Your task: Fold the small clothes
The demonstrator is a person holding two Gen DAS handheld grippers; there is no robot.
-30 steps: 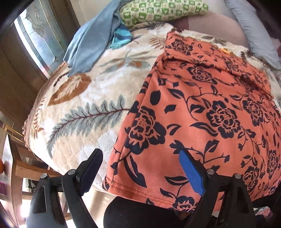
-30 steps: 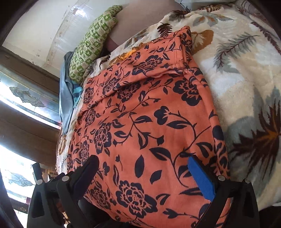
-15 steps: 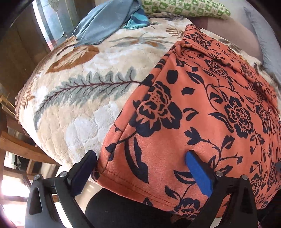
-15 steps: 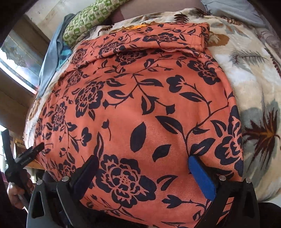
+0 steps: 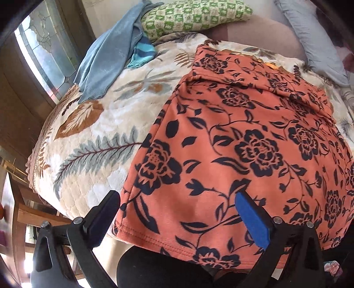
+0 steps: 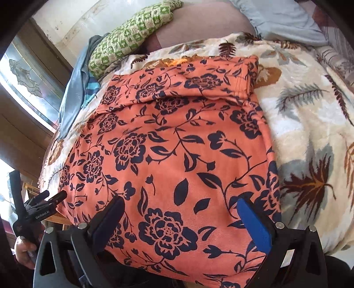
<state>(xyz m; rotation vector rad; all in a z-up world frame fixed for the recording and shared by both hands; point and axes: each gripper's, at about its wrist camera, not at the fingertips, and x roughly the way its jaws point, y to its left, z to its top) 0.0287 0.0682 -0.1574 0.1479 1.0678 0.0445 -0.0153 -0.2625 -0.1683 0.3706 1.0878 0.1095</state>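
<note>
- The left gripper [image 5: 177, 212] hangs over the near left corner of the orange floral garment [image 5: 243, 137], its jaws spread wide; the cloth lies beneath them, and neither the black pad nor the blue pad presses on it.
- The right gripper [image 6: 180, 218] hangs over the near right part of the same garment [image 6: 177, 144], jaws likewise wide apart and holding nothing.
- In the right wrist view, the left gripper [image 6: 47, 199] shows at the left edge, held by a hand [image 6: 24, 252] low in the corner.
- The garment lies flat on the leaf-patterned blanket [image 5: 88, 137], its hemmed near edge hanging a little over the blanket's edge.
- At the garment's far end, a folded-over band lies across its width [image 6: 210, 82].
- Beyond it to the left, a blue cloth [image 5: 106, 59] is draped over the blanket, with a striped turquoise piece [image 5: 141, 55] just beside it.
- Farthest back, a green checked pillow [image 5: 192, 17] rests by the wall, with a pale blue pillow [image 5: 314, 37] off to the right.
- A patterned glass window [image 5: 44, 48] in a wooden frame stands at the left.
</note>
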